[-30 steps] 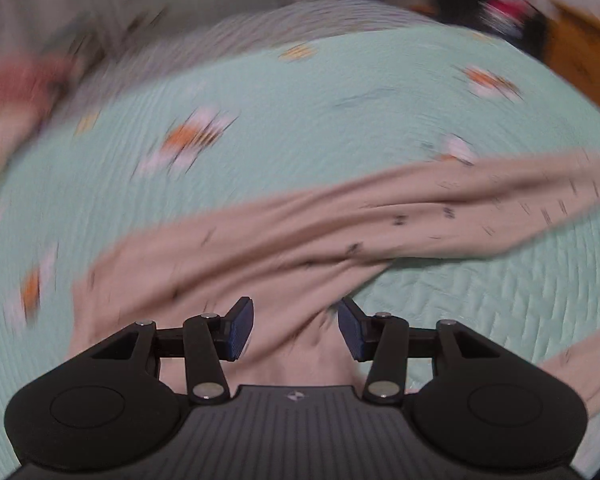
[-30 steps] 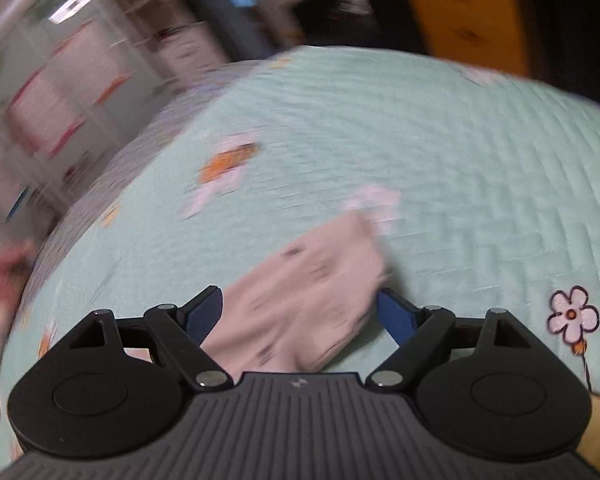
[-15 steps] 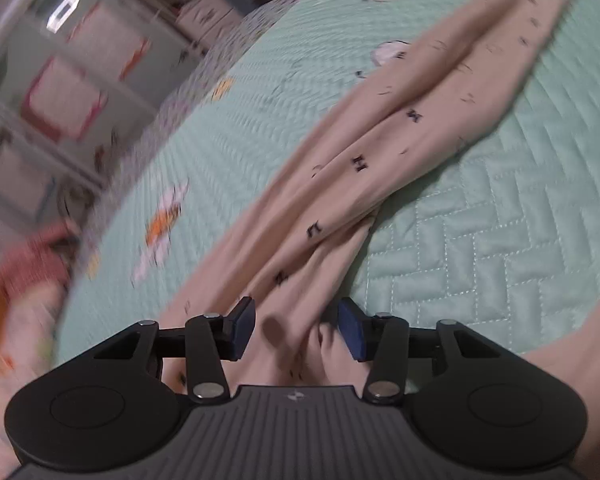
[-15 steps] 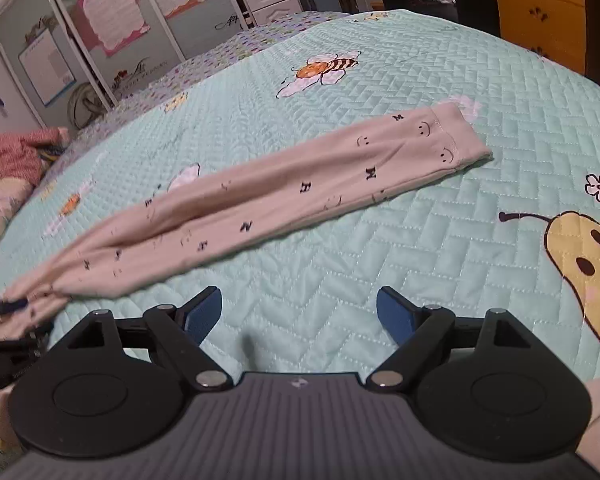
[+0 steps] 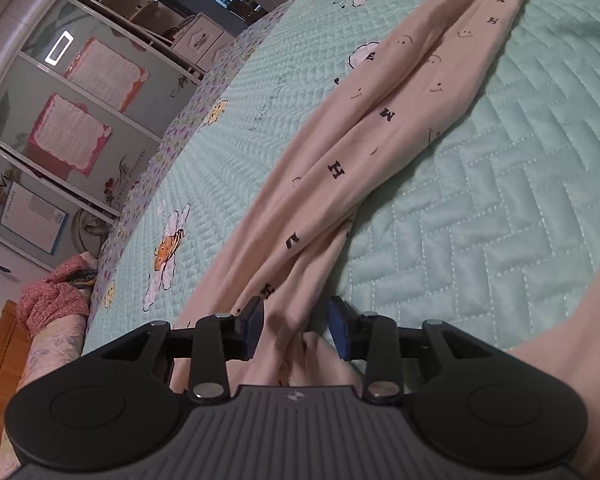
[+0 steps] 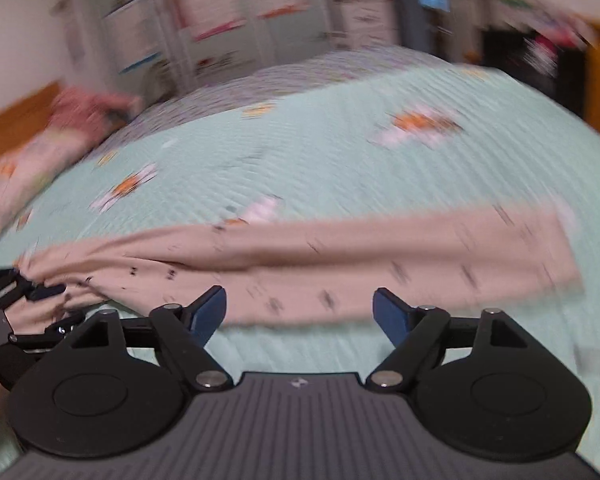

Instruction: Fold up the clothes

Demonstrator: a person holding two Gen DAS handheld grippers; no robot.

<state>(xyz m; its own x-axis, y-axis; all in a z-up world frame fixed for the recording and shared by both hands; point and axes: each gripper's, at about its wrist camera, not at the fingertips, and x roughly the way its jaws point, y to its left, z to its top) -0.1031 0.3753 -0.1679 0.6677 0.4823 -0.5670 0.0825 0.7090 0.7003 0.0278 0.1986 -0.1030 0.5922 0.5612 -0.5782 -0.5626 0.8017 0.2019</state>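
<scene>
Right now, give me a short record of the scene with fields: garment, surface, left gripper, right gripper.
garment: beige printed pants, laid long across the bed
surface: mint quilted bedspread
left gripper: closed on bunched cloth at one end of the pants
right gripper: open, holding nothing, near the pants' middle; view blurred

My beige pants (image 5: pixel 364 152), printed with small black letters and smiley faces, lie stretched long and narrow across the mint quilted bedspread (image 5: pixel 500 200), legs stacked and creased lengthwise; the cuff end bunches near me, the waistband end lies flat far off.
</scene>
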